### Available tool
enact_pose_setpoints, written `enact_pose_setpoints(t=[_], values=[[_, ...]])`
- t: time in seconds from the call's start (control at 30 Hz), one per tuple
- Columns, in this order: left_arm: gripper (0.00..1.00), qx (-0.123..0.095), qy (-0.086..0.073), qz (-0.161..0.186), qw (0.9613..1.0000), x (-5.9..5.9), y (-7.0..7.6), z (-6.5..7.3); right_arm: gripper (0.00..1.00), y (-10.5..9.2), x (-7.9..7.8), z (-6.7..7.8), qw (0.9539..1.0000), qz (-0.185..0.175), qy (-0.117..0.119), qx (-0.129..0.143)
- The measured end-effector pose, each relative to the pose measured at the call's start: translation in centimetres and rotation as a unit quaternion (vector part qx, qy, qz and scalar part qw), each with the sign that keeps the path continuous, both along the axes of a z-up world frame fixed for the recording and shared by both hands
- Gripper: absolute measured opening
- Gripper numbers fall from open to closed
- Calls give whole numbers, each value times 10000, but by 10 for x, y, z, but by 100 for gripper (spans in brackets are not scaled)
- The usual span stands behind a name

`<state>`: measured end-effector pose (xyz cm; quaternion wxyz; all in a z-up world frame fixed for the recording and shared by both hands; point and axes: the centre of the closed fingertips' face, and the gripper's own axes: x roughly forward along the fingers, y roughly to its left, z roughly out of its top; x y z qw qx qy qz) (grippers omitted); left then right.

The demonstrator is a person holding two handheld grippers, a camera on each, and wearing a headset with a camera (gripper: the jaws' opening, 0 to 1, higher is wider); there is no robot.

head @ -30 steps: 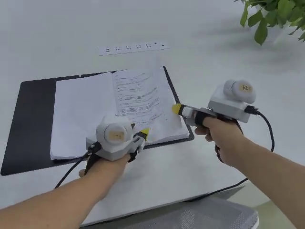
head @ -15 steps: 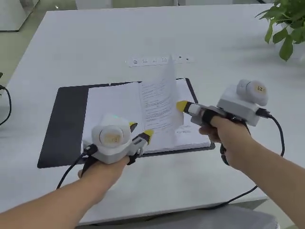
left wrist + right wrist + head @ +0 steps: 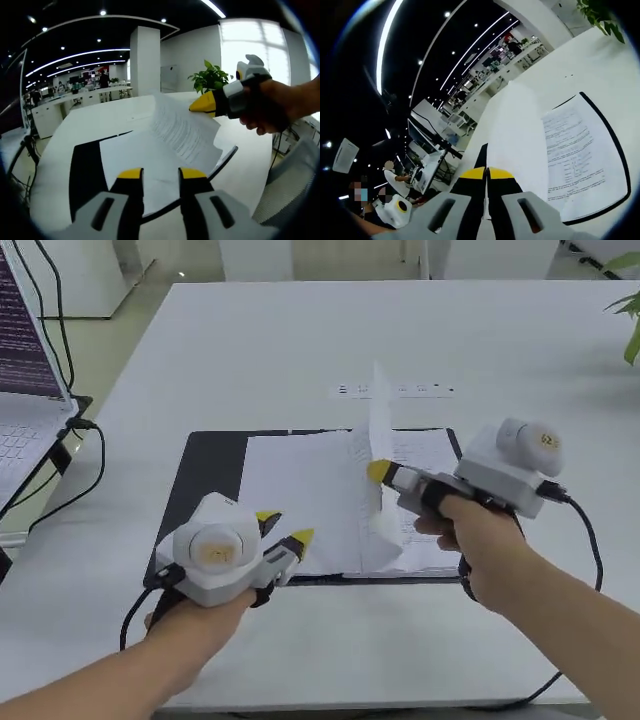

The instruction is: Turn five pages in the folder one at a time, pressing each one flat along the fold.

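Centre frame, the yellow-tipped right gripper (image 3: 378, 472) pinches the printed white page (image 3: 380, 425) upright over the open black folder (image 3: 215, 465); best swing it left without tugging. Lower left, the yellow-tipped left gripper (image 3: 284, 527) hovers, jaws apart.

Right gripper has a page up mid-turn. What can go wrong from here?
1. The right gripper pinches the page only at its edge; it may slip and fall back.
2. The page stands upright and bowed; overpulling could crease it or strain the fold.
3. The left gripper hangs open by the folder, so nothing pins it; it might slide.
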<state>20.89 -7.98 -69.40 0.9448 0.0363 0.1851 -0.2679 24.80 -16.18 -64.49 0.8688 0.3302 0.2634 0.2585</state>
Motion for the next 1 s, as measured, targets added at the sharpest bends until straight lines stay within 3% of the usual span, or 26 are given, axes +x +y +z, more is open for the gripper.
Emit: enact_pose_setpoints(t=[0.27, 0.5, 0.87, 1.0], values=[[25, 8, -32, 268, 9996, -6, 34, 3, 0, 35, 1, -3, 9997, 223, 54, 3], [25, -89, -128, 478, 9987, -7, 51, 13, 0, 64, -2, -11, 9990, 415, 162, -56], [25, -203, -116, 713, 9972, -8, 68, 14, 0, 100, 9, -50, 9963, 654, 526, -206], [25, -208, -73, 793, 9966, -8, 76, 11, 0, 112, 6, -63, 9947, 723, 685, -273]])
